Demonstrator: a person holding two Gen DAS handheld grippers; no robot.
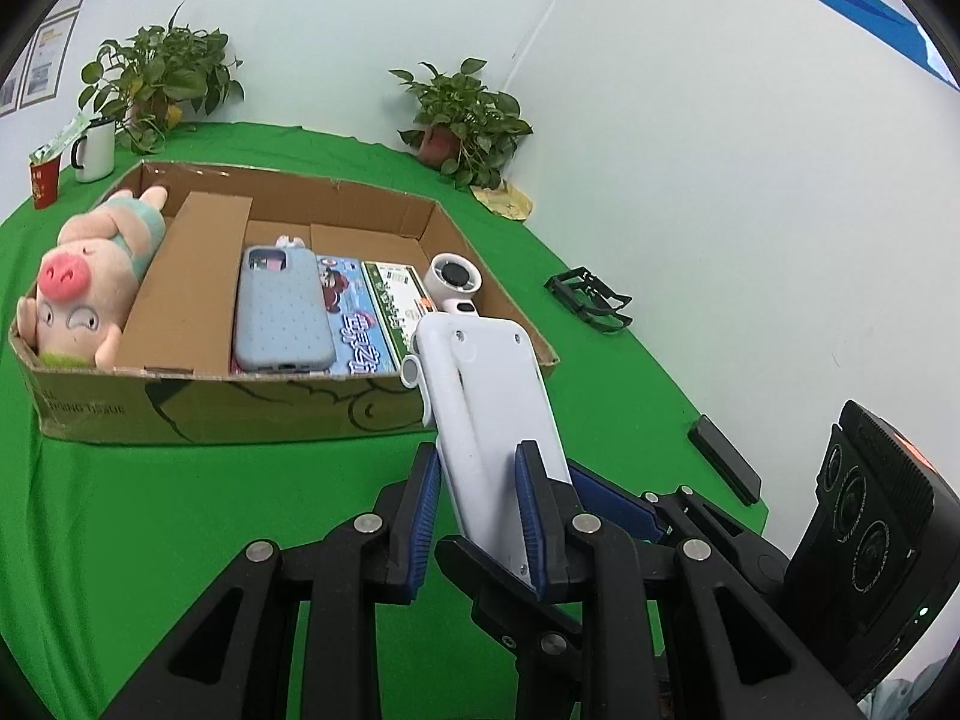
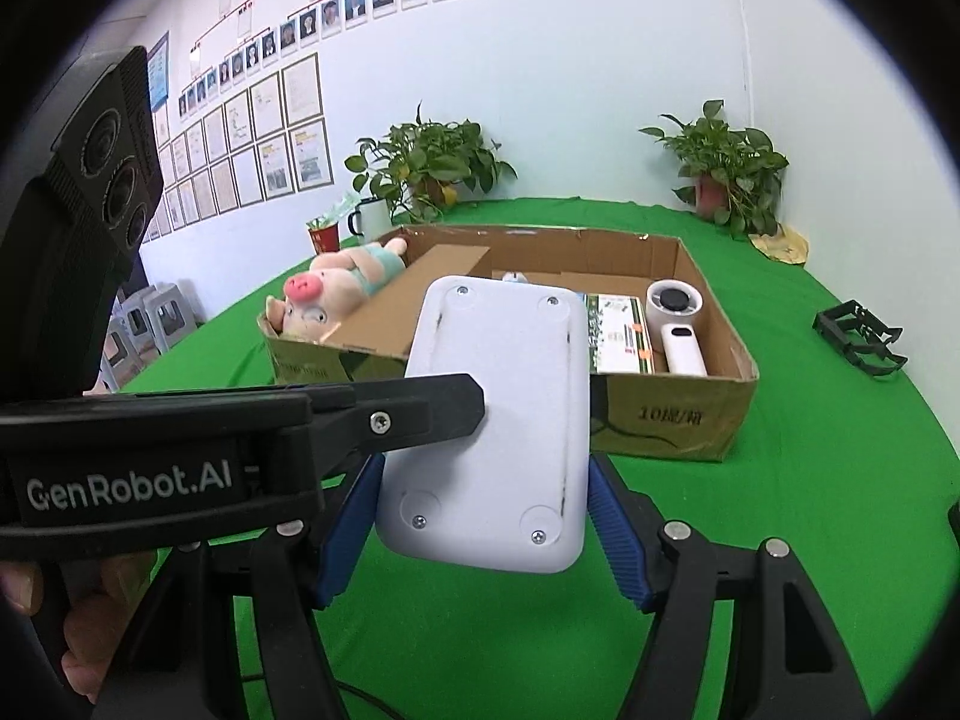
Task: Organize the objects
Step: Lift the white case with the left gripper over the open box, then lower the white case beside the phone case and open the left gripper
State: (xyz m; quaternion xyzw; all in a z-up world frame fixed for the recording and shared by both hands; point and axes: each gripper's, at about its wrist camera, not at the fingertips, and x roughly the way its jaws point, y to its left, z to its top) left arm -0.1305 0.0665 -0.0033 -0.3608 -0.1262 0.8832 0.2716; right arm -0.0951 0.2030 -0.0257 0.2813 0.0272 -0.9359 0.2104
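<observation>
**White device held over the bench, short of the box**

Item: white plastic device [image 2: 498,420] — flat, rectangular, rounded corners. The face shown in the right wrist view is matte, with small screws near its corners, round pads at the near end, and two thin seams running lengthwise. In the left wrist view [image 1: 489,414] a raised bar runs down its length, and a small cylindrical stub sticks out at the far left corner.

Orientation: long axis runs away from both cameras, far end tilted up toward the cardboard box [image 2: 672,420]; near end low, over the green bench [image 2: 840,480].

Position: in the air, in front of the box's near wall, not inside it.

Grip: left hand-held gripper [image 1: 480,516] has its blue pads [image 1: 531,516] pressed on the device's near end, holding it. Right hand-held gripper [image 2: 486,534] stands wider, its blue pads [image 2: 618,540] on either side of the same device; whether they touch its edges cannot be told. The black arm of the left tool crosses the right wrist view, its tip against the white face.

Box contents: plush pig [image 1: 90,288] in the left compartment; blue phone case [image 1: 279,312], printed packs [image 1: 393,306], and a white handheld fan [image 1: 453,285] to the right of the divider.
</observation>
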